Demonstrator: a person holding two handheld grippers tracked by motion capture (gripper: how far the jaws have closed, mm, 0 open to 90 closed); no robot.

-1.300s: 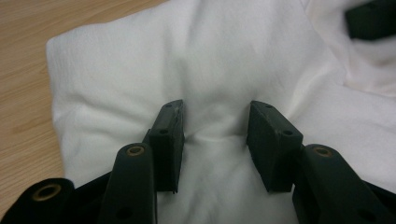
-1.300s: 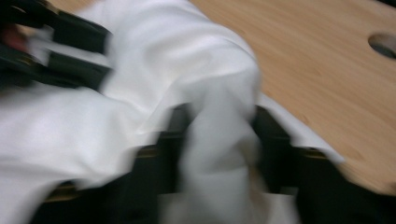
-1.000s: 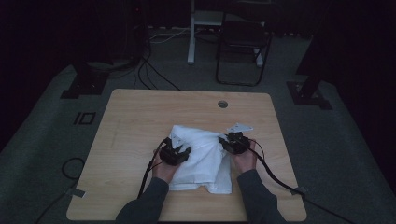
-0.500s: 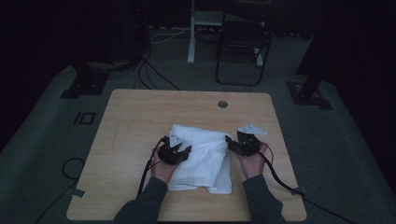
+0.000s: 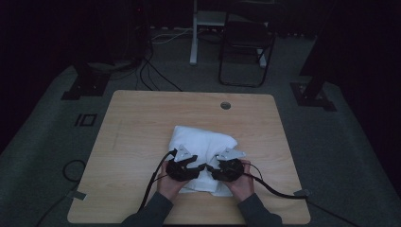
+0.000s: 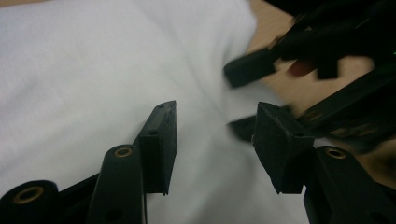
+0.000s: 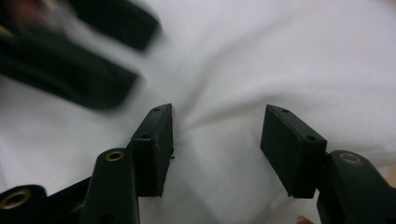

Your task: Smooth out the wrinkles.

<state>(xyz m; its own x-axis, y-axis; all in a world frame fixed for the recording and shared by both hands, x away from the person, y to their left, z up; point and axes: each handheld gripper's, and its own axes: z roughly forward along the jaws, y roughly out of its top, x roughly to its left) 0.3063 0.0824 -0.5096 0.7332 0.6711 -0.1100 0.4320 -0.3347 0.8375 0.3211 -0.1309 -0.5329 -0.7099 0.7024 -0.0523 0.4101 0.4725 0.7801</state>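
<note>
A white folded cloth lies on the wooden table, a little nearer than its middle. Over the cloth's near part the two grippers point at each other, almost tip to tip. My left gripper has just been opening its jaws; they stand apart over the cloth and pinch nothing. My right gripper has also just opened, and only flat cloth lies between its pads. The right gripper is blurred in the left gripper view, and the left gripper in the right gripper view.
A round hole sits near the table's far edge. Beyond the table stand a dark chair and stand feet, with cables on the floor. The right gripper's cable trails over the table's near right corner.
The right gripper has moved left and the left gripper right, so they now meet over the cloth's near edge. The cloth corner that stood up at the right a second ago now lies down.
</note>
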